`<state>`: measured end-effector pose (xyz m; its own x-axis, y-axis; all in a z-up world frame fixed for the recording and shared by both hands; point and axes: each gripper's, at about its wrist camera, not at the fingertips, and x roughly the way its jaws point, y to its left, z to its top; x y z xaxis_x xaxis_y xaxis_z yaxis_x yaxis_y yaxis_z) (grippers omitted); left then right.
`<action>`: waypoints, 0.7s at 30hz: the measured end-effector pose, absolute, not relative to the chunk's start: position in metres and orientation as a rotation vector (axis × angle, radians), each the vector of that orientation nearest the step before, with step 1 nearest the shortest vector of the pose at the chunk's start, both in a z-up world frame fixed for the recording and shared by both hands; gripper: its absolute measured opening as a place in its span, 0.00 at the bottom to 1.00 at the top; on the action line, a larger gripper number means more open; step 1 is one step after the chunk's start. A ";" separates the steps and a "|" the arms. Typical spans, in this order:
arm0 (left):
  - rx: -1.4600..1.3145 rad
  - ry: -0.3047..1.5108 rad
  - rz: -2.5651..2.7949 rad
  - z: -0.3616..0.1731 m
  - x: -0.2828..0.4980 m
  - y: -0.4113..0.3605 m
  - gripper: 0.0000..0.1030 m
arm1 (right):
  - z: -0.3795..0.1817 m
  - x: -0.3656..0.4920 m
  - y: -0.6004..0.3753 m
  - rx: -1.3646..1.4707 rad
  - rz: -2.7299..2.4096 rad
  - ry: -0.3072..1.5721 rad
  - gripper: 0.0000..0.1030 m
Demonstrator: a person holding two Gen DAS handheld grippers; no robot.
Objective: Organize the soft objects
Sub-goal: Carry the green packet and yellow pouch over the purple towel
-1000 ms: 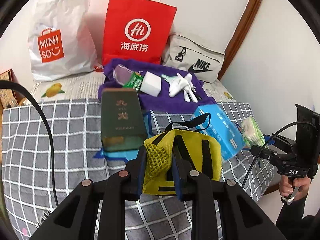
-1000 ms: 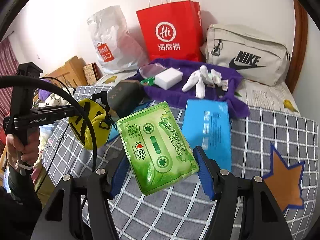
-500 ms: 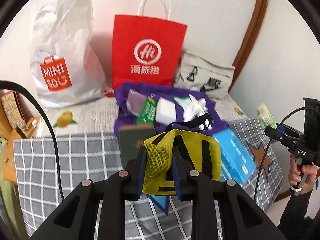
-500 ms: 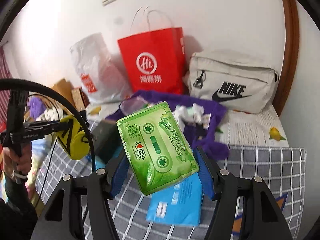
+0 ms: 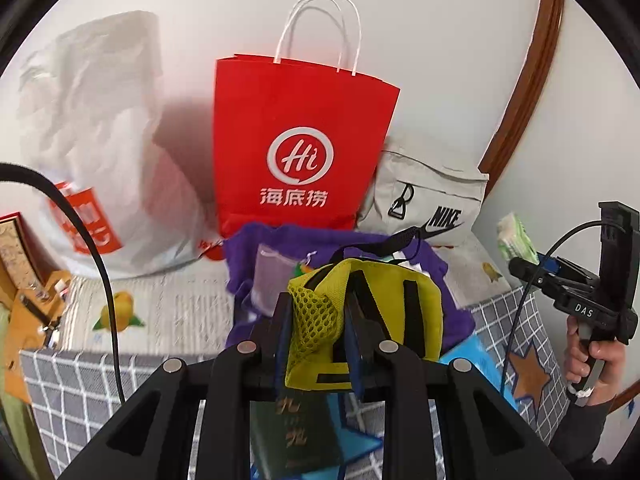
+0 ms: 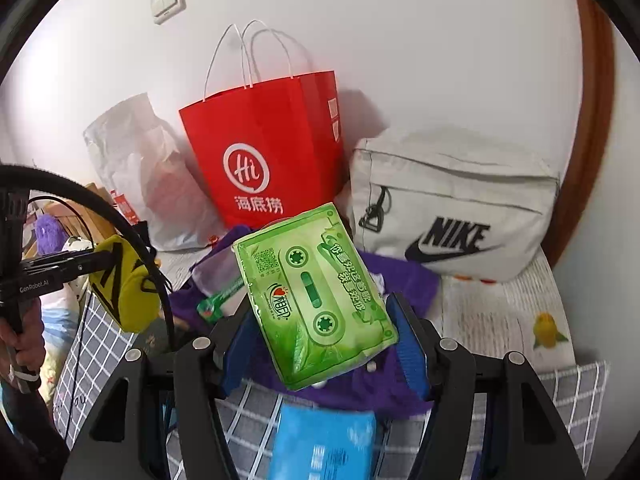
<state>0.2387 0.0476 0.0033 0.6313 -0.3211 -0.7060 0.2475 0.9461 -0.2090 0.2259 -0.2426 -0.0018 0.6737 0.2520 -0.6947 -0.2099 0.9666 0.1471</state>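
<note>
My left gripper (image 5: 318, 330) is shut on a yellow pouch (image 5: 384, 312) with black straps, held up above the bed; the pouch also shows in the right wrist view (image 6: 124, 284). My right gripper (image 6: 320, 344) is shut on a green tissue pack (image 6: 316, 296) with a cassette print, held in the air; it also shows in the left wrist view (image 5: 516, 238). Ahead stand a red paper bag (image 5: 296, 148), a white plastic bag (image 5: 96, 148) and a grey Nike bag (image 6: 456, 208). A purple cloth (image 6: 404, 284) with small items lies below them.
A blue tissue pack (image 6: 324, 444) and a dark green box (image 5: 296, 428) lie on the grey checked blanket (image 5: 80, 388). The wall is right behind the bags. A wooden frame (image 5: 520, 92) runs up the right side. Clutter sits at the far left (image 5: 28, 280).
Both grippers have risen and moved toward the bags at the wall, each still holding its item. The bed items have dropped low in both views.
</note>
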 end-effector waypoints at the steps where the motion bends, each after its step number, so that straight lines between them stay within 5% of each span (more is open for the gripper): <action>1: -0.094 0.827 -0.326 0.002 0.244 0.045 0.22 | -0.001 0.234 -0.242 0.068 0.266 0.788 0.61; 21: -0.106 0.879 -0.298 -0.051 0.327 0.029 0.22 | -0.039 0.301 -0.248 0.168 0.290 0.835 0.61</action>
